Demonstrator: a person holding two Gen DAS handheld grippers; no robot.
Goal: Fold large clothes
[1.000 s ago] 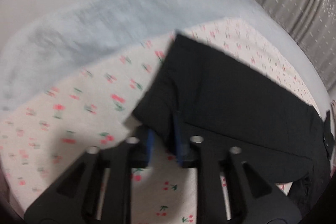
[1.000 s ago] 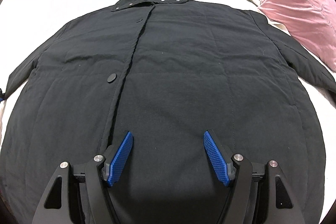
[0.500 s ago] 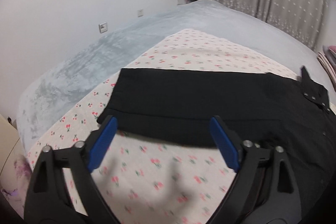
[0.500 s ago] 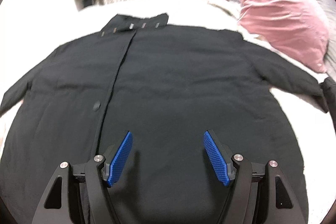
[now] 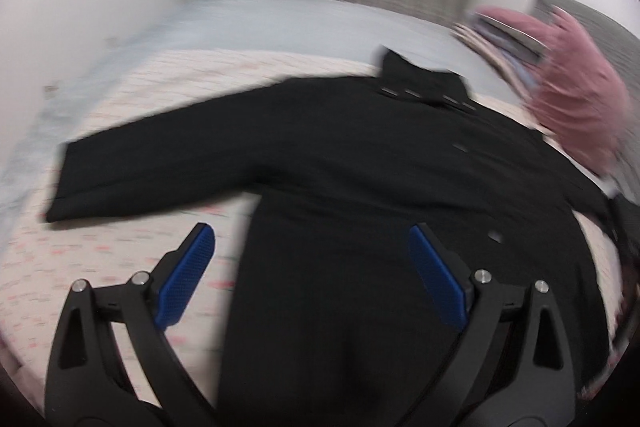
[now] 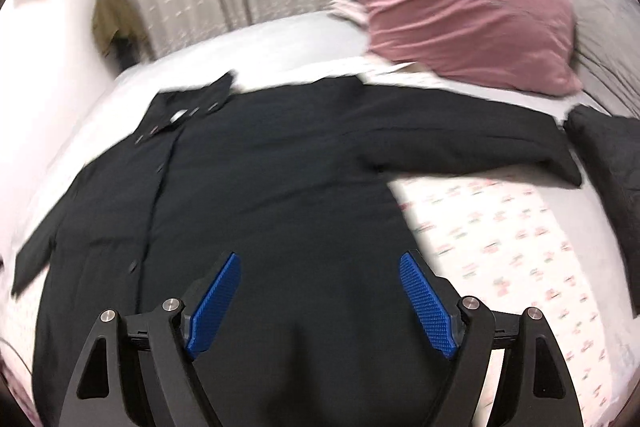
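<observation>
the coat (image 5: 360, 195) lies flat on the bed (image 5: 120, 267), front up, both sleeves spread. our left gripper (image 5: 312, 279) and right gripper (image 6: 320, 303) hover over its hem, fingers wide, holding nothing. we judge the fold starts best by pinching a sleeve cuff (image 6: 560, 163) and carrying it across the chest.

One black coat (image 5: 360, 195) is seen spread ahead of the two grippers, one sleeve out to either side. One pink pillow (image 6: 460, 3) and one dark garment (image 6: 612, 163) are seen beyond, rightward.
</observation>
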